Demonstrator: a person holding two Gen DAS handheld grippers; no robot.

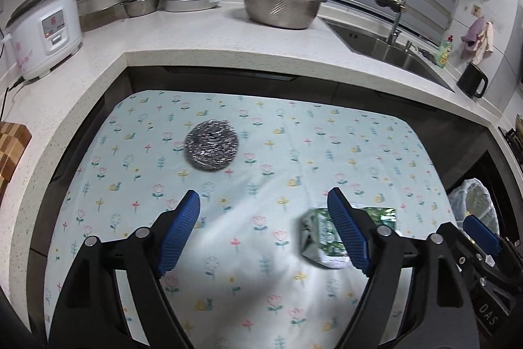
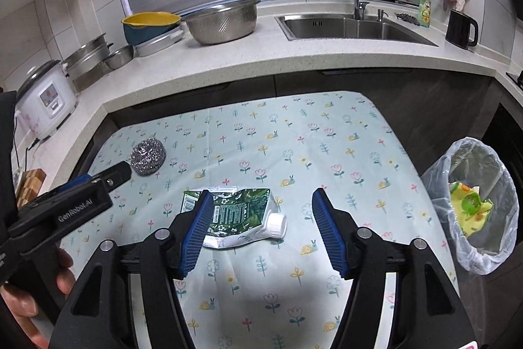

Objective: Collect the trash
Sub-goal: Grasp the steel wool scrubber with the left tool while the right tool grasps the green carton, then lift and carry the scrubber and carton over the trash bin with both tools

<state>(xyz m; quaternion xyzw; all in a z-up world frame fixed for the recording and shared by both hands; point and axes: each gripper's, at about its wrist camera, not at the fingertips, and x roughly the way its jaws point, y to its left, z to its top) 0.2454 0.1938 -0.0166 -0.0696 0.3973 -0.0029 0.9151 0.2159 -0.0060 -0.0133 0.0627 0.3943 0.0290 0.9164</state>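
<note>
While yellow wrapper (image 2: 470, 211) sat binned, pouch (image 2: 242, 215) at 12 o'clock and scourer (image 2: 148, 156) at 10 remained; both grippers (image 2: 260, 228) (image 1: 263, 229) gaped empty.

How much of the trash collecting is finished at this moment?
Partly done: yellow wrappers already lie in the lined bin. Nothing is in hand; the left claw and right claw are both open and empty. Left: the green pouch on the tablecloth, just ahead of the right claw, and the steel scrubber, if it counts as trash.

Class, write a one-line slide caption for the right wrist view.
Open right hand-held gripper above green spouted pouch on floral cloth; lined bin alongside.
</note>
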